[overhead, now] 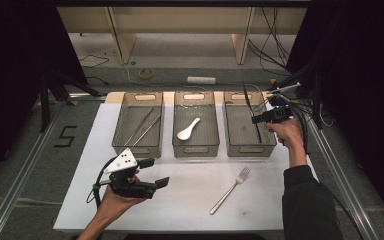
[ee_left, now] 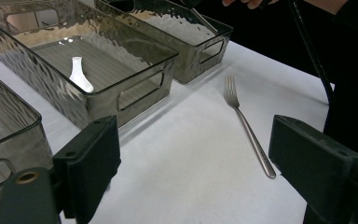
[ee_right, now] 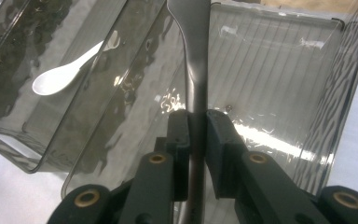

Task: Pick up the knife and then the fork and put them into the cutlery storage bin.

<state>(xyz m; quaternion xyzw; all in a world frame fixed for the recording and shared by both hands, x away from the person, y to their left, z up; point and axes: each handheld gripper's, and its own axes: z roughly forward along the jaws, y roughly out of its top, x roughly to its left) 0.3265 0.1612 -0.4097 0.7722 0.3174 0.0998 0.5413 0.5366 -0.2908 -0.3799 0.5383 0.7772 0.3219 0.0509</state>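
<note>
A white surface (overhead: 190,200) carries three smoky, see-through bins set side by side along its far half, each with a handle slot at either end. The left bin (overhead: 138,125) holds two thin metal rods, perhaps chopsticks, lying slantwise. The middle bin (overhead: 196,125) holds a single white spoon (overhead: 188,129), its bowl toward the near end; the same spoon (ee_left: 80,74) lies on the ribbed floor in the left gripper view. The right bin (overhead: 250,125) has a dark utensil (overhead: 254,117) standing over it.

That utensil (ee_right: 193,51) is clamped by its narrow handle in the right tongs (ee_right: 196,128), which sit closed to a narrow gap around the metal. The wider working end, its shape hard to make out, rises over the ribbed floor of the right bin (ee_right: 279,70). In the high view the right tongs (overhead: 260,119) hang above the right bin, close to its right-hand wall.

A steel fork (overhead: 230,190) lies on the bare surface in front of the right bin, tines toward the bins, touched by nothing. In the left gripper view the fork (ee_left: 247,126) lies between the black jaws.

The left tongs (overhead: 155,172) stand wide and hold nothing, held low over the near left part of the surface, aimed toward the fork.
</note>
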